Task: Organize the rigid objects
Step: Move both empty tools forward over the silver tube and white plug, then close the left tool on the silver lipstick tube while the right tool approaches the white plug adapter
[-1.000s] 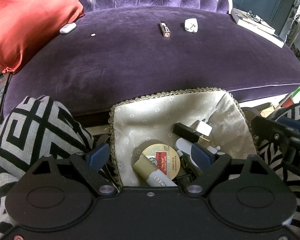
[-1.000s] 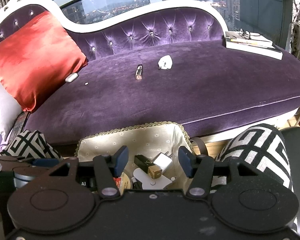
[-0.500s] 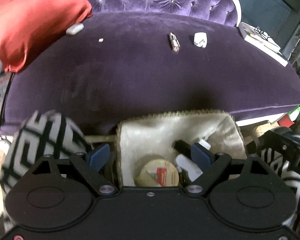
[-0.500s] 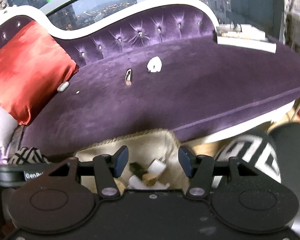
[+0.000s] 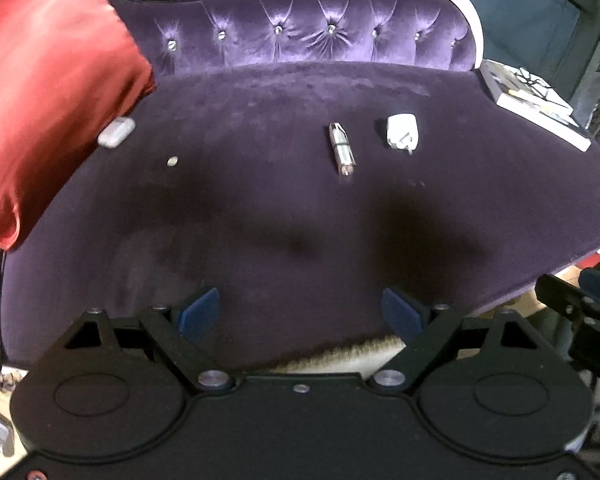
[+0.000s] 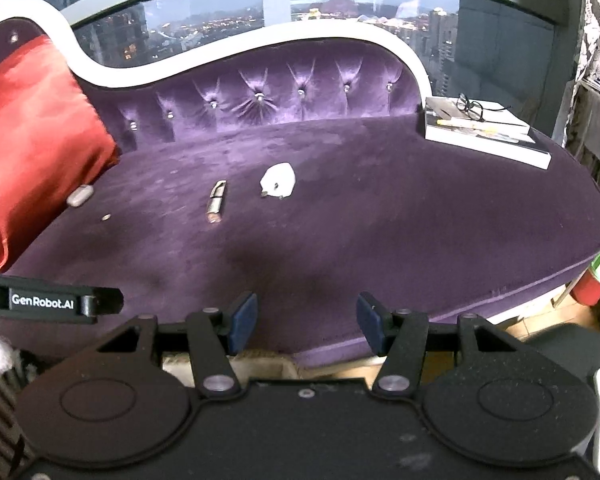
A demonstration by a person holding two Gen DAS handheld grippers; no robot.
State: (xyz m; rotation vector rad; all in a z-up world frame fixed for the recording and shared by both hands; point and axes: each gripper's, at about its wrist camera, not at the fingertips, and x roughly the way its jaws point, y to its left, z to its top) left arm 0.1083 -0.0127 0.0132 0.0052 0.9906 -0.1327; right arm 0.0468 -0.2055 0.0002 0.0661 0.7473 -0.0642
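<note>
Several small rigid items lie on the purple sofa seat (image 5: 300, 220): a white plug adapter (image 5: 402, 132) (image 6: 278, 181), a slim metallic lighter (image 5: 341, 149) (image 6: 217, 201), a white earbud case (image 5: 116, 132) (image 6: 80, 195) next to the red cushion, and a tiny round coin-like piece (image 5: 172, 161) (image 6: 106, 217). My left gripper (image 5: 300, 314) is open and empty, above the seat's front edge. My right gripper (image 6: 306, 322) is open and empty, also at the front edge. Only the rim of the cloth-lined basket (image 5: 340, 356) (image 6: 260, 362) shows, below the grippers.
A red satin cushion (image 5: 48, 92) (image 6: 32, 136) fills the sofa's left end. Books with glasses on top (image 6: 484, 128) (image 5: 532, 104) sit at the right end. A tufted backrest (image 6: 276, 96) and a window lie behind.
Both grippers have risen and moved forward from over the basket toward the sofa seat. The basket's contents have dropped out of view. Both stay open.
</note>
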